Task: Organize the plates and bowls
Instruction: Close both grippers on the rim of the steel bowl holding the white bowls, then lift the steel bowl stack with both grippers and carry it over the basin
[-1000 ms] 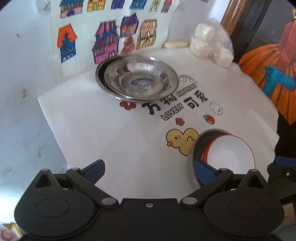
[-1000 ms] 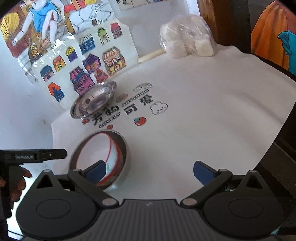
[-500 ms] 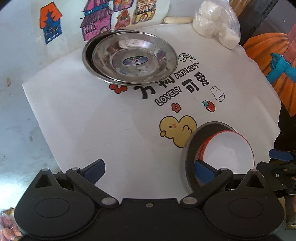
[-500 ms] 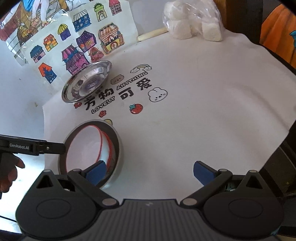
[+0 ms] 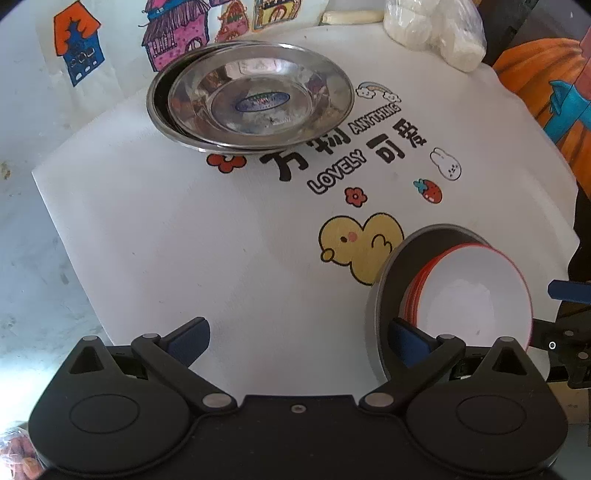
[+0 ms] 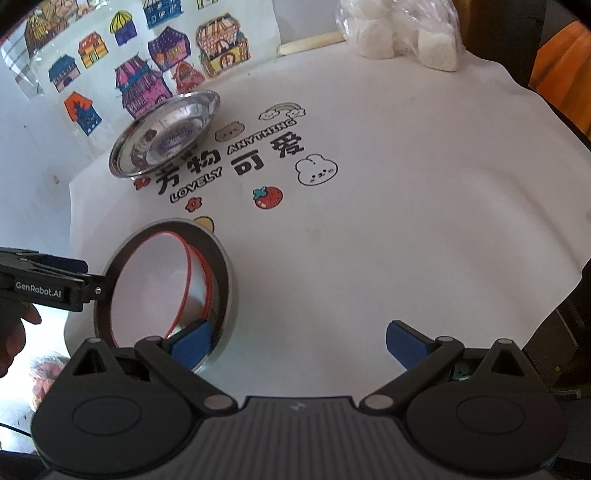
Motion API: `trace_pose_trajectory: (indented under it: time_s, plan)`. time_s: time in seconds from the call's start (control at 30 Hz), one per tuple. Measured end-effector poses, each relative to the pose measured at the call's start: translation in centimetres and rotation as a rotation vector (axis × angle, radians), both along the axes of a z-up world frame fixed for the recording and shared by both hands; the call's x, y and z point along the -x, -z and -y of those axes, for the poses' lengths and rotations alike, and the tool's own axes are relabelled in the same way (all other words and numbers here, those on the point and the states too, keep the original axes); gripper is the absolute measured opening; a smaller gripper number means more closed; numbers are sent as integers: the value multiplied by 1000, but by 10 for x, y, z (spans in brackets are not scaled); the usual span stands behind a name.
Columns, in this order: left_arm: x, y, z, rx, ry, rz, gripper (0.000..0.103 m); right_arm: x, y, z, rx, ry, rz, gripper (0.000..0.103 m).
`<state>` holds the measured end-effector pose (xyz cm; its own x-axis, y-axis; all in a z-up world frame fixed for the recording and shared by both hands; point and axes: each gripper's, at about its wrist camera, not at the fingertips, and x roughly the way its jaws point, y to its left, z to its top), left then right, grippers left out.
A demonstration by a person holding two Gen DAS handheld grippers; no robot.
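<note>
Two stacked steel plates (image 5: 255, 99) sit at the far left of the white printed cloth; they also show in the right wrist view (image 6: 166, 136). Near the front, a grey steel bowl (image 5: 384, 280) holds nested white bowls with red rims (image 5: 469, 295); the same stack shows in the right wrist view (image 6: 159, 280). My left gripper (image 5: 295, 339) is open and empty, its right finger just beside the grey bowl's near wall. My right gripper (image 6: 299, 343) is open and empty, its left finger at the grey bowl's near rim (image 6: 221, 295).
A clear bag of white lumps (image 5: 436, 33) lies at the cloth's far edge, also in the right wrist view (image 6: 402, 33). Paper house drawings (image 6: 155, 70) lean on the wall behind the plates. The cloth's right edge (image 6: 569, 258) drops off to dark floor.
Both grippers have moved forward and lower toward the cloth; the plates and the bowl stack look larger and nearer. Both jaws stay open. No object has moved.
</note>
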<state>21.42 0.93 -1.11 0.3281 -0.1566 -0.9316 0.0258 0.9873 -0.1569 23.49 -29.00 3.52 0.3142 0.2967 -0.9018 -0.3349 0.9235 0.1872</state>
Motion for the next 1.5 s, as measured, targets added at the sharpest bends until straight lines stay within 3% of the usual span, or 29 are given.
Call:
trace_pose_trajectory:
  time_s: [0.4, 0.6, 0.9, 1.13, 1.27, 1.5]
  plan:
    - [-4, 6, 3, -20, -9, -6, 102, -3, 0, -9, 50, -20, 16, 98]
    - [-4, 5, 2, -12, -14, -5, 102, -4, 0, -10, 4, -20, -11, 80]
    - [-1, 1, 2, 11, -6, 9, 92, -4, 1, -11, -95, -6, -65, 46]
    - [2, -7, 8, 36, -6, 39, 69, -5, 1, -14, -154, -4, -104, 21]
    - [2, -8, 10, 81, -9, 34, 50, -4, 1, -15, -162, 2, -108, 18]
    - [4, -8, 10, 128, -13, 33, 37, -4, 2, -14, -185, 21, -120, 15]
